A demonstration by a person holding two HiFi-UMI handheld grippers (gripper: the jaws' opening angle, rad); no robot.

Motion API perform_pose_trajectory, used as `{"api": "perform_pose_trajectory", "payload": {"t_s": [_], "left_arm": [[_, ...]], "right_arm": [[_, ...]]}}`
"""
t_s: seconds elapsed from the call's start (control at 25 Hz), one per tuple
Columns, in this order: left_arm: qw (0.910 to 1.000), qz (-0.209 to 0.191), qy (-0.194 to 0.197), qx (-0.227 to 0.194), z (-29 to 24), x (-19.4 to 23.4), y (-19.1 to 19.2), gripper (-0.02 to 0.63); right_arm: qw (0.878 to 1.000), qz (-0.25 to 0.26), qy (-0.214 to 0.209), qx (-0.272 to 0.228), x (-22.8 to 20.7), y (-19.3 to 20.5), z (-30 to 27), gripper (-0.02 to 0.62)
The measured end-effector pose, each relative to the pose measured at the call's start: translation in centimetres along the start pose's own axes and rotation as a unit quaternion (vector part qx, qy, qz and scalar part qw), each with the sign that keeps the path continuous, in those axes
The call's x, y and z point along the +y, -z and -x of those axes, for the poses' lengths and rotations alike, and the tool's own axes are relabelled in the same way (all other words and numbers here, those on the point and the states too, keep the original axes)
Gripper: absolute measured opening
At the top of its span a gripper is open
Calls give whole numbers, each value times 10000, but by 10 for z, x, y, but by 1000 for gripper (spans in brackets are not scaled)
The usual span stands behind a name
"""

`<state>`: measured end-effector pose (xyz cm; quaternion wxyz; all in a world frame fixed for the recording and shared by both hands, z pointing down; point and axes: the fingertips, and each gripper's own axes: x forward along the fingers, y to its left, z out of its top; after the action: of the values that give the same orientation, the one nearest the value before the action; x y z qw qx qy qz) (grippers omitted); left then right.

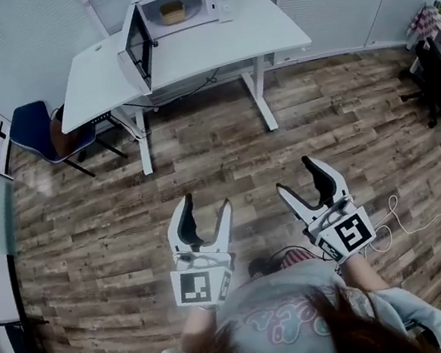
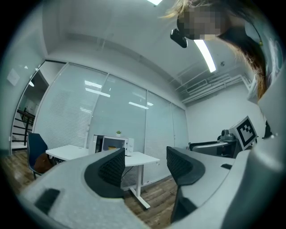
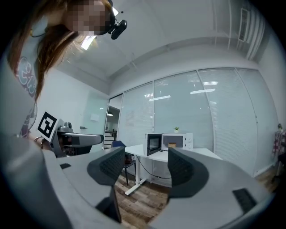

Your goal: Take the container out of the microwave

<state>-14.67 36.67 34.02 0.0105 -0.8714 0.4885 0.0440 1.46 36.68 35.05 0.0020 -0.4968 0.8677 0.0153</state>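
Note:
A white microwave (image 1: 177,3) stands on a white desk (image 1: 262,29) at the far end of the room. Its door (image 1: 137,47) hangs open to the left, and a tan container (image 1: 172,12) sits inside. Both grippers are held level over the wooden floor, well short of the desk. My left gripper (image 1: 206,202) is open with nothing between its jaws, and so is my right gripper (image 1: 295,175). The left gripper view shows the microwave (image 2: 112,143) far off beyond the left gripper (image 2: 145,161). In the right gripper view, the container (image 3: 172,145) is small past the right gripper (image 3: 146,163).
A blue chair (image 1: 35,128) stands left of the desk. A dark chair with clothes on it (image 1: 439,74) is at the right wall. A white cable (image 1: 406,223) lies on the floor to my right. Glass partitions run behind the desk.

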Motion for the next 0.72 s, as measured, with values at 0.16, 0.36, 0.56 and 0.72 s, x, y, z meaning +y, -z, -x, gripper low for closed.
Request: {"api": "perform_pose_trajectory", "payload": {"t_s": [0.16, 0.36, 0.56, 0.72], "left_arm": [[9999, -39, 61, 81, 6, 5, 5, 262], [9997, -50, 71, 248, 1, 10, 15, 262], [9996, -54, -24, 283, -18, 22, 20, 262], [9996, -67, -21, 259, -48, 27, 20, 262]], "right_arm": [[10000, -6, -18, 40, 12, 4, 1, 287], [9998, -120, -119, 62, 14, 10, -7, 287], [9995, -100, -291, 45, 7, 12, -33, 287], [9990, -65, -436, 78, -9, 12, -56, 287]]}}
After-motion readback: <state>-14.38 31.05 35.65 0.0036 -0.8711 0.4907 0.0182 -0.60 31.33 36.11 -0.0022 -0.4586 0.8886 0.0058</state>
